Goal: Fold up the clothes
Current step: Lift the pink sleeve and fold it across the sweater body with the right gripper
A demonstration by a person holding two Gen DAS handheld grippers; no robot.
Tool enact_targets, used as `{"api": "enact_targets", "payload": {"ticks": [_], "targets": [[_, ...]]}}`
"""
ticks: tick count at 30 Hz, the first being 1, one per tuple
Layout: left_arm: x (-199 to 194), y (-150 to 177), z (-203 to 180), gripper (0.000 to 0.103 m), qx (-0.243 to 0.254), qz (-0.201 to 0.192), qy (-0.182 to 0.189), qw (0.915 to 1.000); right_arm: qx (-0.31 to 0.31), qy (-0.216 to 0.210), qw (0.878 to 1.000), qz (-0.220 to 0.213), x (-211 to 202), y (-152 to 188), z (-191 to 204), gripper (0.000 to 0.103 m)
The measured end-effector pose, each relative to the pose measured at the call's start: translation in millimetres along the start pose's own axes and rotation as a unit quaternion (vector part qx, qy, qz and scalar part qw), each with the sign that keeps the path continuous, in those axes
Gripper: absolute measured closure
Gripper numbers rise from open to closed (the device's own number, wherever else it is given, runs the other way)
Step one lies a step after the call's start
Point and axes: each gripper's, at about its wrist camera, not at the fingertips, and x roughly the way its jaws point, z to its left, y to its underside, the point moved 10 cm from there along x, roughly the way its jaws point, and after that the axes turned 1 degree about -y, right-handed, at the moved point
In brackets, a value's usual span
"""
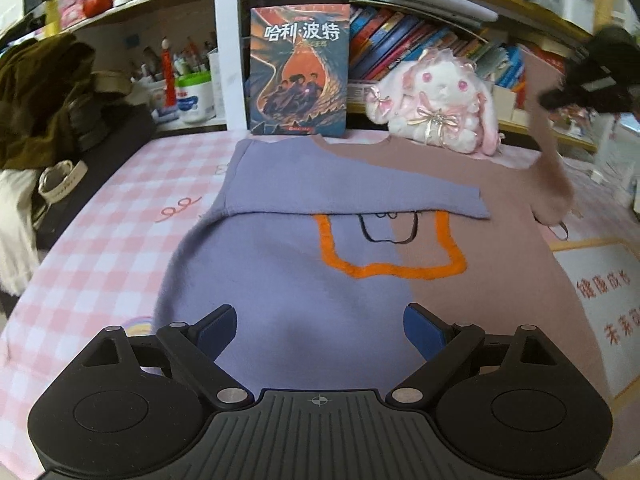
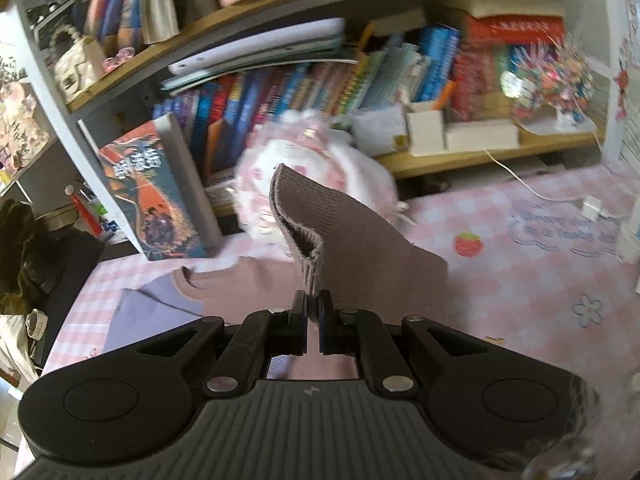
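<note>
The sweater (image 1: 304, 280) is half purple, half dusty pink, with an orange outline. The cloth (image 1: 100, 220) has pink and white checks. The toy bunny (image 1: 436, 104) is white and pink.

Soft, even daylight, no hard shadows. Strong fisheye bending at edges. Left wrist view mostly sharp; right wrist view motion-blurred, especially the fluffy white-and-pink plush rabbit (image 2: 316, 176) and crowded wooden bookshelf (image 2: 400, 80).

A home bedroom: pink checked bedsheet (image 1: 100, 216), plush rabbit (image 1: 436, 104), crammed bookshelf (image 2: 304, 84).
</note>
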Motion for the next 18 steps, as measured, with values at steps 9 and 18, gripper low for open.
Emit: {"api": "enact_targets", "payload": {"ticks": [9,18], "targets": [[-1,-6,42,0.01,-0.005,-0.014,0.006,0.9999,-0.034,-0.02,0.999,-0.005,29,-1,93,0.098],[2,2,68,0.01,-0.011,-0.003,0.0,0.9999,-0.074,-0.04,0.996,0.028,77,26,169,0.098]]}}
